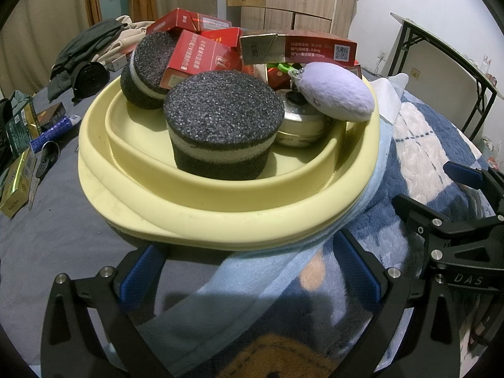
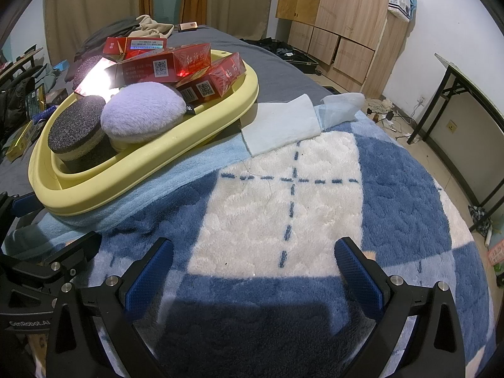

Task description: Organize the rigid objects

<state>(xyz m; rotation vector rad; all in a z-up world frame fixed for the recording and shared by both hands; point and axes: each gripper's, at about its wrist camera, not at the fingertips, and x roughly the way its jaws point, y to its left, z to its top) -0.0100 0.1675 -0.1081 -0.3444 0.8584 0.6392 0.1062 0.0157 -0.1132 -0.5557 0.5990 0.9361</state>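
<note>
We are hovering the left gripper (image 1: pixel 249 278) and right gripper (image 2: pixel 252 275), jaws wide and empty, beside the heaped yellow basin (image 1: pixel 220 217) on the bed; nudging its rim risks toppling the red boxes (image 1: pixel 201 60).

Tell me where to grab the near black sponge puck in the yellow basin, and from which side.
Grip the near sponge puck across its round side wall, coming down from above with the left gripper. It stands upright with its flat top exposed, while the basin rim blocks a level approach.
</note>
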